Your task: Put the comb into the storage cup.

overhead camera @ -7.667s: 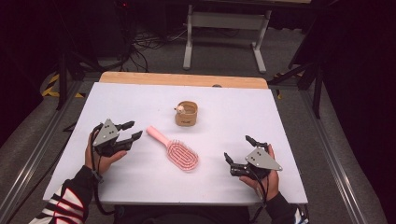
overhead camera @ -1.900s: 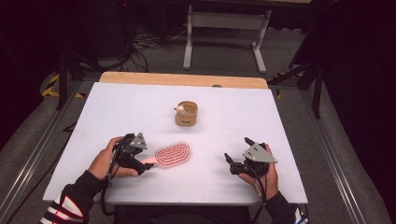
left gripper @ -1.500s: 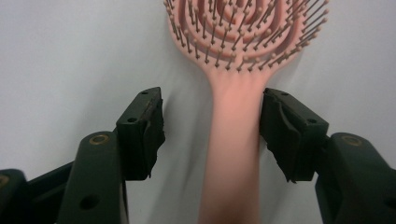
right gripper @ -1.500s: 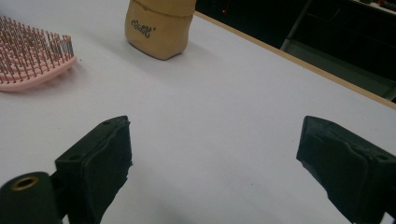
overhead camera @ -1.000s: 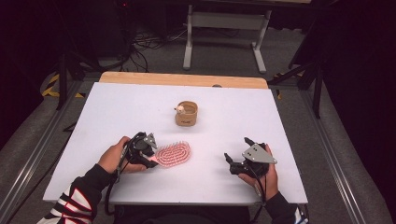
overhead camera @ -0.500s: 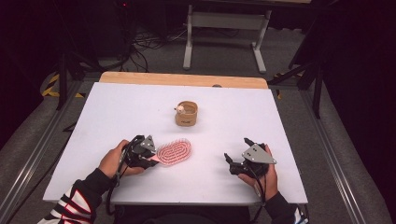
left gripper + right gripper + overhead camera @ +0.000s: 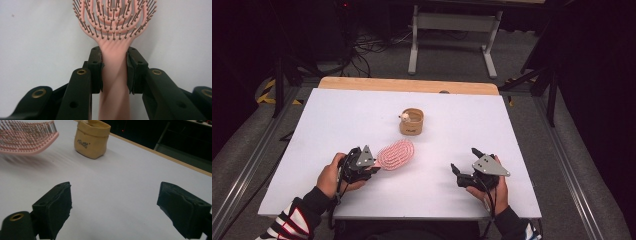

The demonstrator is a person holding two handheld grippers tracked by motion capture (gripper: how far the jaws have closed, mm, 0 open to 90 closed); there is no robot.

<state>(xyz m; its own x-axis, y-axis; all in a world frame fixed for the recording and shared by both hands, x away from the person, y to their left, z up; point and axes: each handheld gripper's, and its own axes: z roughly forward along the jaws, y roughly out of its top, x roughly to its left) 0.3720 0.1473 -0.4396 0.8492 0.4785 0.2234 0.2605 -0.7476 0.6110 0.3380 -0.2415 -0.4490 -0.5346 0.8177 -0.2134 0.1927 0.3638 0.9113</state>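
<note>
Our left gripper (image 7: 113,72) clamps the pink hairbrush (image 7: 113,30) at its neck, low centre of frame. It looks light, stiff, perhaps slick; we'd hold nearer the head. Right gripper (image 7: 115,207) gapes empty.

Hairbrush (image 7: 396,154) on table (image 7: 522,165), pouch (image 7: 412,122) just behind, perhaps something small inside

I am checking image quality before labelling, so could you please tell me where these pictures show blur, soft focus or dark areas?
Left gripper view: the pink plastic hairbrush has sharp bristles, but its handle smears lower down between the jaws of the left gripper. Right gripper view: the brush head is streaked by blur, the tan fabric pouch fairly crisp, the right gripper soft. High view: white table evenly lit, surroundings dark.
</note>
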